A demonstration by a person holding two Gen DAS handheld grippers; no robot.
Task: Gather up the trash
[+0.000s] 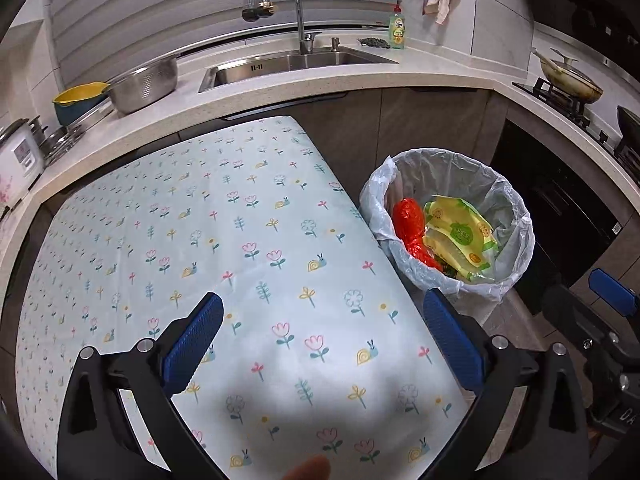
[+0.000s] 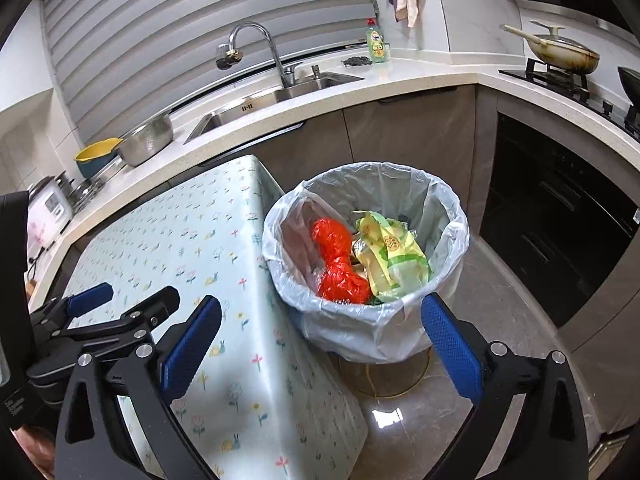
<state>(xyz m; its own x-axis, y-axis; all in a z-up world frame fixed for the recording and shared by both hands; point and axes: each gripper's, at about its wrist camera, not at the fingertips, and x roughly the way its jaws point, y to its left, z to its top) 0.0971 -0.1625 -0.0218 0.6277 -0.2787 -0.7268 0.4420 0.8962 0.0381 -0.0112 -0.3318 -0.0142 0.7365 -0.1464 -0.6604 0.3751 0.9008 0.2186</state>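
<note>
While both hand-held grippers stand wide apart with nothing between their blue pads, the left gripper (image 1: 322,342) hangs over the flower-printed pale tablecloth (image 1: 224,240). The right gripper (image 2: 320,340) points at the round bin lined with a clear plastic bag (image 2: 366,320) just beside the table. A crumpled red plastic bag (image 2: 338,264) and a yellow-green wrapper (image 2: 394,258) lie inside it.

A table (image 1: 248,240) stands in front of the counter (image 1: 280,92), its far end close to the cabinet below the sink (image 1: 296,62). Just beside the table's right edge stands the bin (image 2: 364,320) on the floor, with a crumpled bag (image 2: 340,264) lying left of a wrapper (image 2: 392,260) inside it. A colander (image 1: 144,84) sits on the counter left of the sink, a soap bottle (image 1: 397,28) behind it to the right, and a pan (image 1: 572,76) on the stove further right.
</note>
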